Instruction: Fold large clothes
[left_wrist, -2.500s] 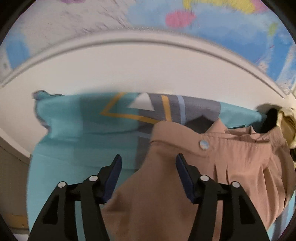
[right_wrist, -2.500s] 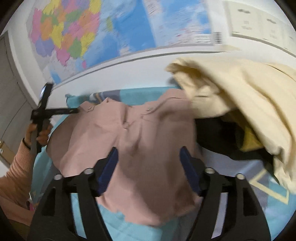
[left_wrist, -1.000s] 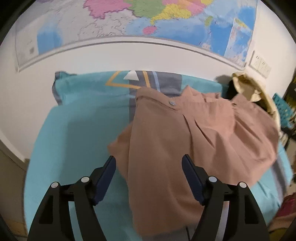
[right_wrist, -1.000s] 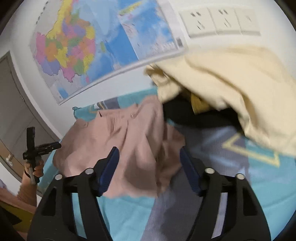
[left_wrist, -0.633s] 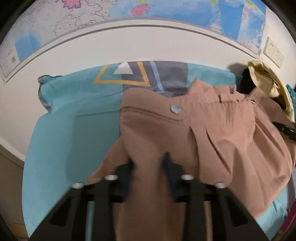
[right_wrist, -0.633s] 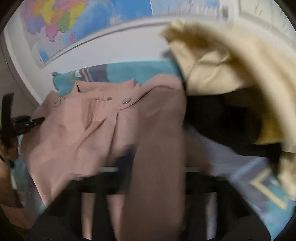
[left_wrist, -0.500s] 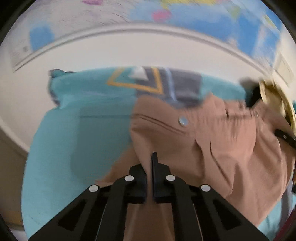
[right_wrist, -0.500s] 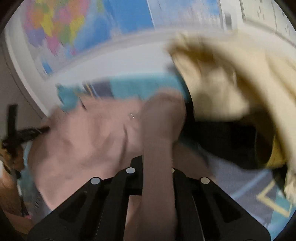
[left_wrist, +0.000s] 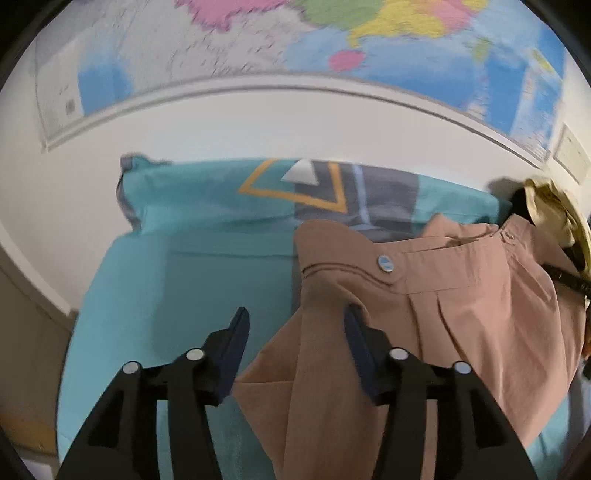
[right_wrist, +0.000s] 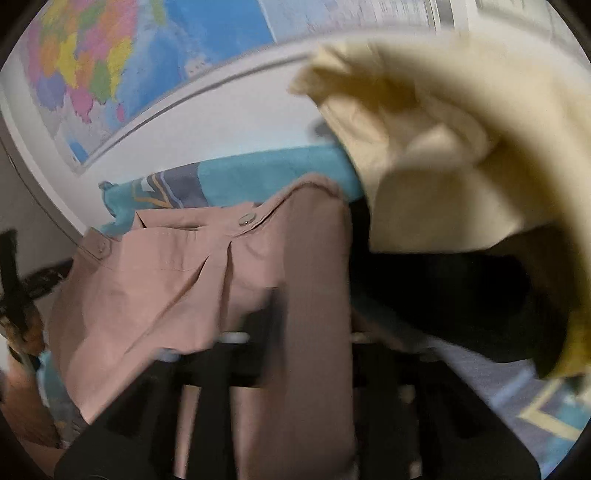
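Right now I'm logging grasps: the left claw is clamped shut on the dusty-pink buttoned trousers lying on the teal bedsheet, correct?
Not quite. The left wrist view shows the left claw open, jaws apart over the dusty-pink buttoned trousers. The trousers do lie on the teal bedsheet.

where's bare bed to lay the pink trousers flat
Free: the teal sheet left of the pink trousers, out to the wall and up to the pillow. Crowded: the right side, where the cream garment and black clothing pile against the trousers.
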